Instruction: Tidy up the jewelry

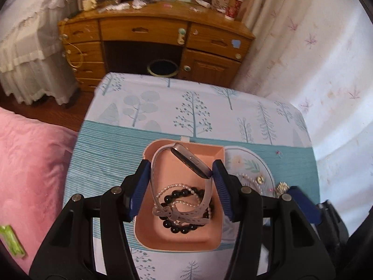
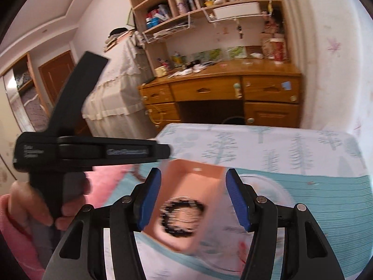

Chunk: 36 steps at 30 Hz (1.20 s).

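**A:** What do you get from the left wrist camera?

**B:** I see the left tool (image 1: 180, 175) over a pink tray (image 1: 163, 233) on the tree-print surface (image 1: 163, 107). Its jaws stand roughly half open, and a fitness band (image 1: 186, 163) with a grey strap sits between the blue pads. The right pad touches the end of the tracker body; whether the left pad presses the strap I cannot tell, so I can't call it a grip.

**A:** What lies in the tray?

**B:** A black bead bracelet (image 1: 184, 228) and a pearl strand (image 1: 172, 189), tangled under the strap's buckle end. Where one starts and the other stops is hard to make out.

**A:** And to the right of the tray?

**B:** A floral plate (image 1: 247, 163), touching or just beside it, with pearls and small gold pieces I can't name. The tool's arm cuts off its lower half.

**A:** The right wrist camera?

**B:** It's blurred. The right tool (image 2: 193, 196) is about half open, with nothing between its pads. Below it the tray and the black beads show as smears. The person's left hand (image 2: 46, 210), pink sleeve at the wrist, grips the other tool's black handle; that tool's tip is hidden here.
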Each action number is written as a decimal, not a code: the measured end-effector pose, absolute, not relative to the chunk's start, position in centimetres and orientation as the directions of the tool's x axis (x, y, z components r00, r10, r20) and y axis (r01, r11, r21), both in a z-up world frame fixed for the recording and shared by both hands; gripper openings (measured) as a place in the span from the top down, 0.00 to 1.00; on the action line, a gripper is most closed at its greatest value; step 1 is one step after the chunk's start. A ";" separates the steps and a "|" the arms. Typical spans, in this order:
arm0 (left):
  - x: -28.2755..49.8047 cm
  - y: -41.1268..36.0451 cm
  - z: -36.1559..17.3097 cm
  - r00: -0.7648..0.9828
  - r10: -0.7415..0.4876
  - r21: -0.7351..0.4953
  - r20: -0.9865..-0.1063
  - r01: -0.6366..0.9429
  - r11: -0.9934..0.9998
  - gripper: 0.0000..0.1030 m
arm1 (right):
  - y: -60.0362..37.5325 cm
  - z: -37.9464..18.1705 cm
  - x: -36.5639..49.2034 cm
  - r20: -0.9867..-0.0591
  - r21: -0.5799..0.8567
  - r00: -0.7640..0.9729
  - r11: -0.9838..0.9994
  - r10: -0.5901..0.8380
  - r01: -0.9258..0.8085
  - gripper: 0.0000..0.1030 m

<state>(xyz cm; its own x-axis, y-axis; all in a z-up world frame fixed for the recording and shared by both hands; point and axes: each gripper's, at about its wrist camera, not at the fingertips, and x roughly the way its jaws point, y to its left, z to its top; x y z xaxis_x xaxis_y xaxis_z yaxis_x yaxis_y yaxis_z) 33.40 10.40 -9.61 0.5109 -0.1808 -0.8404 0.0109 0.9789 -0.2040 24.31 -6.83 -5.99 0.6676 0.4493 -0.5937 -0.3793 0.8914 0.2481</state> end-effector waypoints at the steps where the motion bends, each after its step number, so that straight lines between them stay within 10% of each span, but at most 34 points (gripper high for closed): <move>1: 33.5 10.6 -9.9 0.499 -0.202 -0.219 -0.843 0.026 0.976 0.50 | -5.7 -6.0 24.1 -0.597 0.249 0.661 0.888 0.455 -0.386 0.43; 9: 34.8 11.4 -12.8 0.420 -0.201 -0.190 -0.885 0.068 0.979 0.35 | -0.7 -9.2 23.1 -0.688 0.254 0.578 0.892 0.439 -0.374 0.41; 20: 33.9 10.6 -12.1 0.464 -0.262 -0.240 -0.846 0.108 0.965 0.31 | -3.3 -11.2 23.2 -0.732 0.187 0.603 0.944 0.318 -0.271 0.13; 36: 22.7 3.4 -14.0 0.408 -0.389 -0.302 -0.826 0.263 0.916 0.31 | -14.1 -17.5 20.2 -0.833 -0.303 0.547 0.898 -0.088 -0.318 0.11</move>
<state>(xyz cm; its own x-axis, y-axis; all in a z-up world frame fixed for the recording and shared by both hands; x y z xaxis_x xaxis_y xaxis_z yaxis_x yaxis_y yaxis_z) 22.74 3.36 -13.99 0.4077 -0.3893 -0.8260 0.2635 0.9162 -0.3018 20.20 -14.13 -17.47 0.5466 -0.0877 -0.8328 -0.3181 0.8982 -0.3033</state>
